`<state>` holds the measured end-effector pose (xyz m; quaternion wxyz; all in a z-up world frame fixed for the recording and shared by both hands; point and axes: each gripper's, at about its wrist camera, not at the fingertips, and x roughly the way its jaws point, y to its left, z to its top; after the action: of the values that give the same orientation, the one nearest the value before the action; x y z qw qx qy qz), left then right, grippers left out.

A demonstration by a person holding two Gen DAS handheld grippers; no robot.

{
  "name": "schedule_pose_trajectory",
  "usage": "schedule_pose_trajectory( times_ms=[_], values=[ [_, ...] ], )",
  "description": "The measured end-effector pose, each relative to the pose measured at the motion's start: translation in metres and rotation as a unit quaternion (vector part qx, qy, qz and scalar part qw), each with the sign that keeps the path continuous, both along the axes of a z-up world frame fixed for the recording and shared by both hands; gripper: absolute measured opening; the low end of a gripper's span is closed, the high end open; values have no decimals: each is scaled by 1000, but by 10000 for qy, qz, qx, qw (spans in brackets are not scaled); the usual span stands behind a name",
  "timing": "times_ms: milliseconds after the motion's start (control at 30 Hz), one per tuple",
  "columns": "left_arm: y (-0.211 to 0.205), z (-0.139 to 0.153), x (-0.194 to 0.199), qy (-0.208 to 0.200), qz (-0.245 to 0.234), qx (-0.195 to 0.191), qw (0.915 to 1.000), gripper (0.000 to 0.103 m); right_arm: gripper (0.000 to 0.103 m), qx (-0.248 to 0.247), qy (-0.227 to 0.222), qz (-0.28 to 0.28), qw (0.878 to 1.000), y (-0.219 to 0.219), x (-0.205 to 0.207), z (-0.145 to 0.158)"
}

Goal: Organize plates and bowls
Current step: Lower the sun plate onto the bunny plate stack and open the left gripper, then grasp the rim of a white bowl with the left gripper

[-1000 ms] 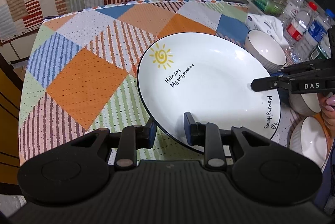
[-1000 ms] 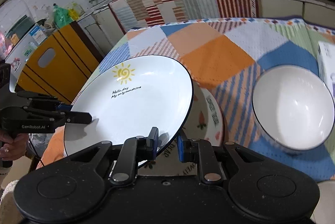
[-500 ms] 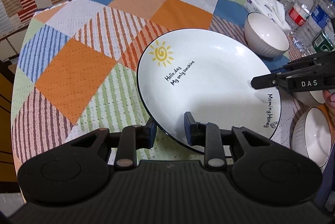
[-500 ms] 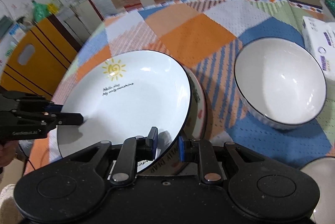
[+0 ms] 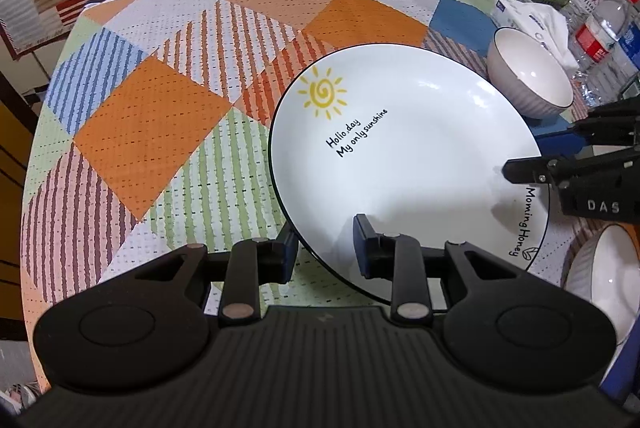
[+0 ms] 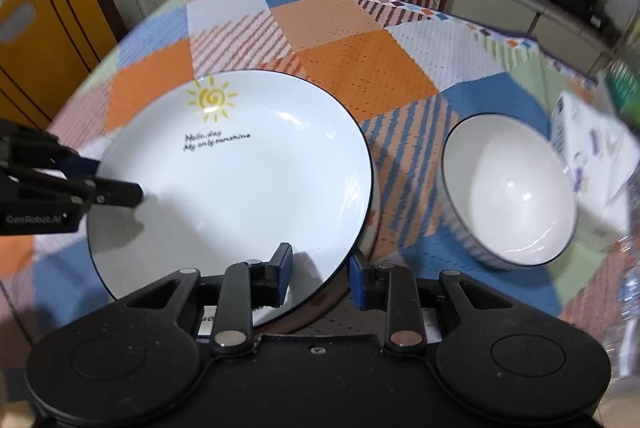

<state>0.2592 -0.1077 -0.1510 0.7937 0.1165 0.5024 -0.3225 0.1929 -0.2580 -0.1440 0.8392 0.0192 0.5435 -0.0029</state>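
Left tool (image 5: 325, 248): we see it clamped on the sun plate (image 5: 408, 163) rim at 6 o'clock in left wrist view; one pad under the rim, other pad on the white face.
Right tool (image 6: 320, 274): jaws have just been opening; they stand narrow w/ a gap, rim of the plate (image 6: 240, 187) betw. them. Left pad hangs over the plate face, right pad just outside the edge; we see no press on it.
Sun plate: white, dark rim, yellow sun at 11 o'clock, script "My only sunshine" below it, "Morning Honey" at 4 o'clock. Sits on another patterned plate (image 6: 374, 216), only a sliver peeking at 3 o'clock in right wrist view.
Bowl (image 6: 510, 189): white, ribbed outside, upright, at 3 o'clock of the sun plate, apart from it.
2nd bowl (image 5: 608, 276): at 4 o'clock in left wrist view, partly cut off.
Surface (image 5: 160, 131): patchwork cloth, orange/blue/striped squares.
Far side, 2 o'clock: water bottles (image 5: 604, 23), tissue pack (image 5: 528, 15).
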Motion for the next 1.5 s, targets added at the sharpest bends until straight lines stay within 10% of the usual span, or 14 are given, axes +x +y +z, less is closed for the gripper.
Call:
schedule_pose_trajectory(
  times_ms=[200,667,1067,1500],
  values=[
    [-8,-2,-8,-3,81,167,9998,27,33,-911,-151,498,9945,18,-3,-3],
    [15,59,-82,1,364,-269,9990,26,31,133,-1365,-64,9905,-5,-102,50],
    [-18,70,-169,-117,283,-564,9979,41,88,-13,-1592,454,9862,2,-210,46],
    [-53,25,-197,299,16,-967,9949,57,91,152,-1190,22,9928,-2,-243,-13]
  ],
)
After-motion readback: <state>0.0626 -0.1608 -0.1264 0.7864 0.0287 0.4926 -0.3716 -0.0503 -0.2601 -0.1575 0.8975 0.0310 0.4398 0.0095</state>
